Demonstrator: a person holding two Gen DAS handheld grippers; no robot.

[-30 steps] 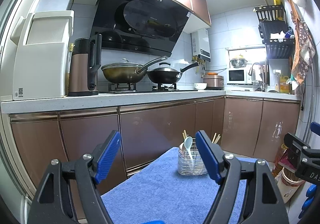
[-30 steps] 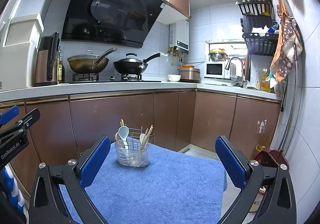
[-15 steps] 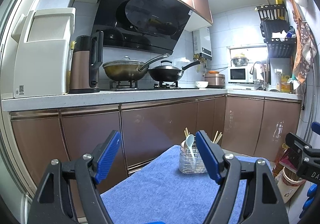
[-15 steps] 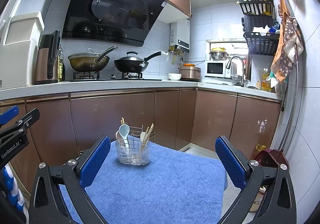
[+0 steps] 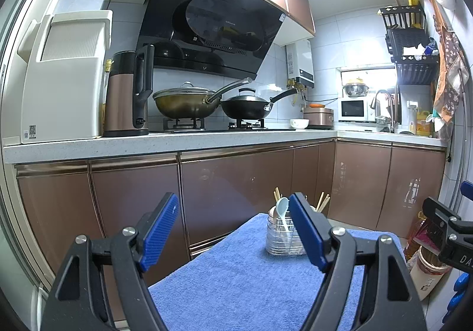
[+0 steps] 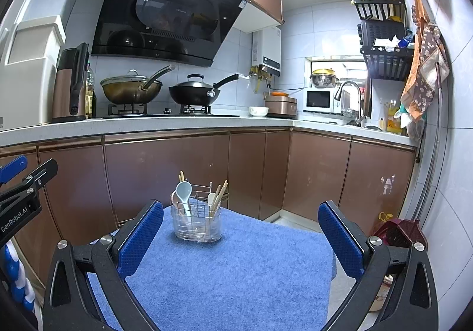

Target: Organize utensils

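A clear utensil holder with a wire rack [image 6: 197, 223] stands at the far end of a blue towel [image 6: 236, 271]. It holds a pale blue spoon [image 6: 183, 193], a smaller white spoon [image 6: 212, 200] and several wooden chopsticks [image 6: 221, 191]. In the left wrist view the holder [image 5: 282, 237] is partly hidden behind the right finger. My left gripper [image 5: 235, 230] is open and empty, held above the towel's left part. My right gripper [image 6: 241, 237] is open and empty, in front of the holder and apart from it.
Brown cabinets [image 6: 165, 171] and a white counter [image 6: 147, 124] stand behind the towel, with two woks [image 6: 133, 91], a kettle [image 6: 71, 85] and a sink tap [image 6: 351, 94]. A maroon basket [image 6: 399, 230] and bottles sit on the floor at right.
Both views have tilted up slightly, so the holder sits a little lower in frame. Both grippers stay open and empty.
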